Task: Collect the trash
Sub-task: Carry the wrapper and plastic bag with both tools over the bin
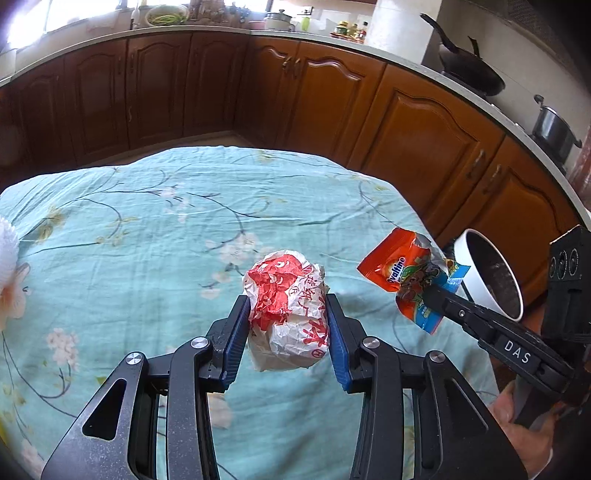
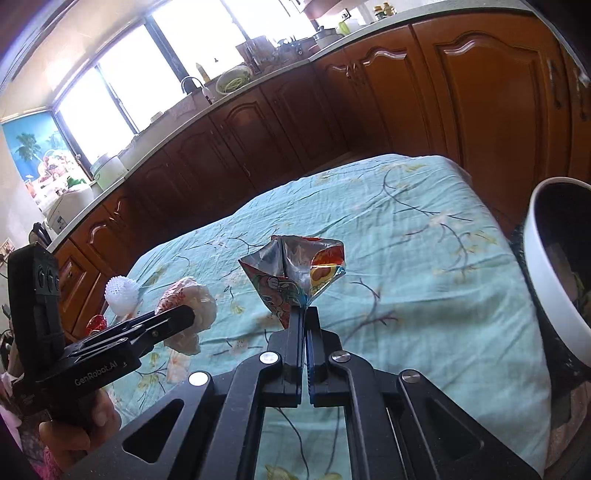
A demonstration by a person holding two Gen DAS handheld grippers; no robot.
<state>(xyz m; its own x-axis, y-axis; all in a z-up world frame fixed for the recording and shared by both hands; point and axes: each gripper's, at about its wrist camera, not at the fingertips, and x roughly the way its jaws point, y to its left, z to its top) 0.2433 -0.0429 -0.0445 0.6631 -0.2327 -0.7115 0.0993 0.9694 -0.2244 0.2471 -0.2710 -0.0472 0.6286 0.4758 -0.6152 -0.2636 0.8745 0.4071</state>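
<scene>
Two wrappers lifted, one bin beside table
I'm holding the crumpled paper wrapper (image 1: 288, 314) in the left gripper (image 1: 288, 321), the Ovaltine sachet (image 1: 406, 277) pinched in the right gripper (image 2: 306, 314); white bin (image 1: 491, 277) sitting just right, spiky ball (image 2: 122, 291) lying left

A kitchen lined with dark reddish-brown wooden cabinets (image 1: 424, 125) with arched panel doors, topped by a pale worktop (image 1: 258, 34) that runs around the corner. Bright daylight floods through a wide dark-framed window (image 2: 122, 74) above a sink tap (image 2: 190, 83); a green colander (image 2: 232, 79) sits near the tap, and a black wok (image 1: 471, 72) and a steel pot (image 1: 554, 129) stand farther along. A tropical beach poster (image 2: 29, 147) hangs beside the window, and a turquoise floral cloth (image 1: 147, 221) covers the counter in front.
</scene>
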